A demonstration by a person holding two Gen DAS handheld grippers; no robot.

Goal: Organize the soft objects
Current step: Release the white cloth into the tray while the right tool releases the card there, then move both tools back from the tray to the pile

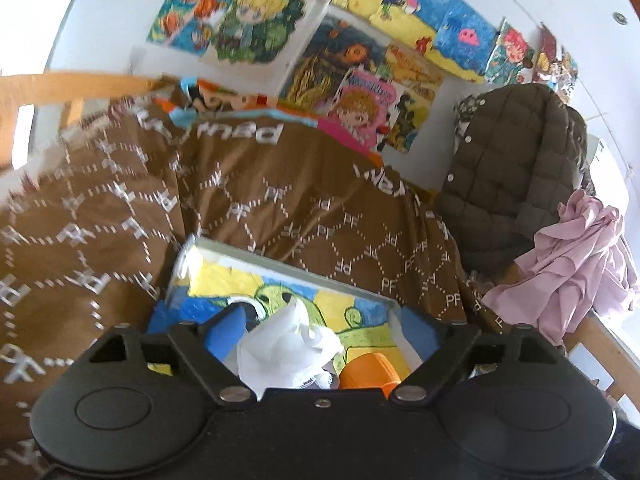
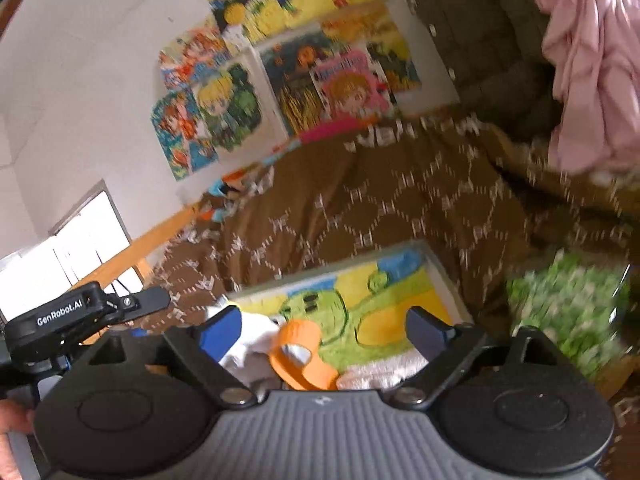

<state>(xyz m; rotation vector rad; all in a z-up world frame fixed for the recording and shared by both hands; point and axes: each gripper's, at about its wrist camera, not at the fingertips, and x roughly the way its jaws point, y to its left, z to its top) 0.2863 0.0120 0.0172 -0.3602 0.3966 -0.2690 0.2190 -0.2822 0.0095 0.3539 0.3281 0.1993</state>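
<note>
Brown bedspread (image 1: 280, 208), both tools (image 1: 320, 326) (image 2: 328, 330) agape

A big brown blanket (image 1: 280, 208) with little white letters covers the bed, and everything else sits around it. Behind the blanket the white wall (image 1: 104, 20) is full of bright cartoon drawings (image 1: 248, 20), and a light wooden rail (image 1: 68, 84) runs along the blanket's far left edge, next to a bright window (image 2: 76, 244). To the right of the blanket hang a dark puffy coat (image 1: 512, 160) and a pink cloth (image 1: 580, 256).
</note>
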